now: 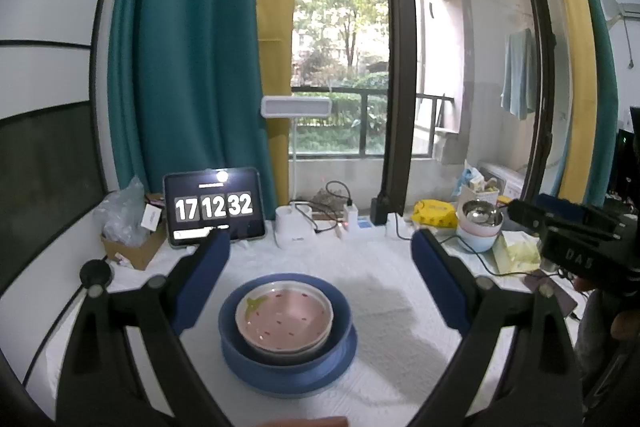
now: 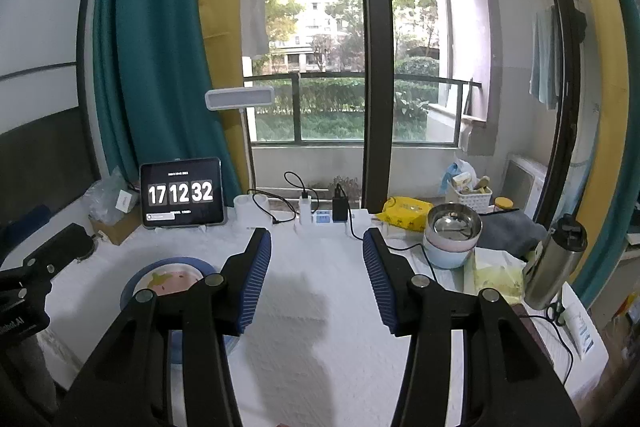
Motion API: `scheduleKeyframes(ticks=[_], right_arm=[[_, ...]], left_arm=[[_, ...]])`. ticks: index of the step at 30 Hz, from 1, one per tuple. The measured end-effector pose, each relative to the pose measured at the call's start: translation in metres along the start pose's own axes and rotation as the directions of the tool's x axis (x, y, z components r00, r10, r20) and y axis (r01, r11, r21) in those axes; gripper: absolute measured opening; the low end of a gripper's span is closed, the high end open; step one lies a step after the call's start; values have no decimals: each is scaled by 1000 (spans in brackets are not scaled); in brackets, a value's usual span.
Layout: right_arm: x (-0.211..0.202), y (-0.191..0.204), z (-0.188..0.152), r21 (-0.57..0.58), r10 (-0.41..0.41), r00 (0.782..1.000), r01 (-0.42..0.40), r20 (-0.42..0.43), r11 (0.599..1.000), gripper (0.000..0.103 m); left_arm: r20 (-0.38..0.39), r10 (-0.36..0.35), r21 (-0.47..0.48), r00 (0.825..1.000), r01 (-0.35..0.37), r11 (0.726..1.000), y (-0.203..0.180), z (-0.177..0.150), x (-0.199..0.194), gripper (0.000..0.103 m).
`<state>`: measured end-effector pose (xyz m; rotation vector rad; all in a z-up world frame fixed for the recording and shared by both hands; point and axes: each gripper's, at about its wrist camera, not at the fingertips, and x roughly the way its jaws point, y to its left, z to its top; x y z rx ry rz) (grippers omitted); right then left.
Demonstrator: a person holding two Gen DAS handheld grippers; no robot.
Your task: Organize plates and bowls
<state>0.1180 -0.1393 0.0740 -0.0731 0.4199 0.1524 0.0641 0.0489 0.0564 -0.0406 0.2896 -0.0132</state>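
Note:
A pink dotted plate point(image 1: 285, 319) sits inside a blue dish point(image 1: 288, 363) on the white table, between and just beyond my open left gripper point(image 1: 320, 247). The same stack shows in the right wrist view point(image 2: 168, 277), partly hidden behind the left finger. A steel bowl point(image 2: 454, 223) is nested on a pink bowl and a pale blue bowl point(image 2: 446, 255) at the back right; the stack also shows in the left wrist view point(image 1: 480, 223). My right gripper point(image 2: 317, 241) is open and empty above the table's middle; its body shows in the left wrist view at the right edge.
A tablet clock point(image 2: 182, 193) stands at the back left beside a cardboard box point(image 1: 132, 247). A white lamp base point(image 1: 294, 227), chargers and cables point(image 2: 320, 213) line the back. A yellow packet point(image 2: 408, 213), a basket point(image 2: 470, 195), a steel bottle point(image 2: 554, 263) and cloths are at the right.

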Motion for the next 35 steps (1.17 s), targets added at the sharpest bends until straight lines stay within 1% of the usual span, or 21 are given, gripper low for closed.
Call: scheduleKeyframes(ticks=[20, 31, 35], right_arm=[[8, -3, 0, -2, -6, 1000, 6, -11, 1000, 51], [22, -6, -1, -5, -6, 999, 6, -33, 1000, 51], [34, -7, -2, -14, -21, 999, 20, -47, 1000, 51]], left_arm=[[-13, 3, 1, 1000, -3, 1000, -2, -2, 9, 93], [-24, 12, -3, 1000, -12, 1000, -3, -5, 16, 93], [-33, 18, -5, 999, -18, 1000, -1, -8, 26, 93]])
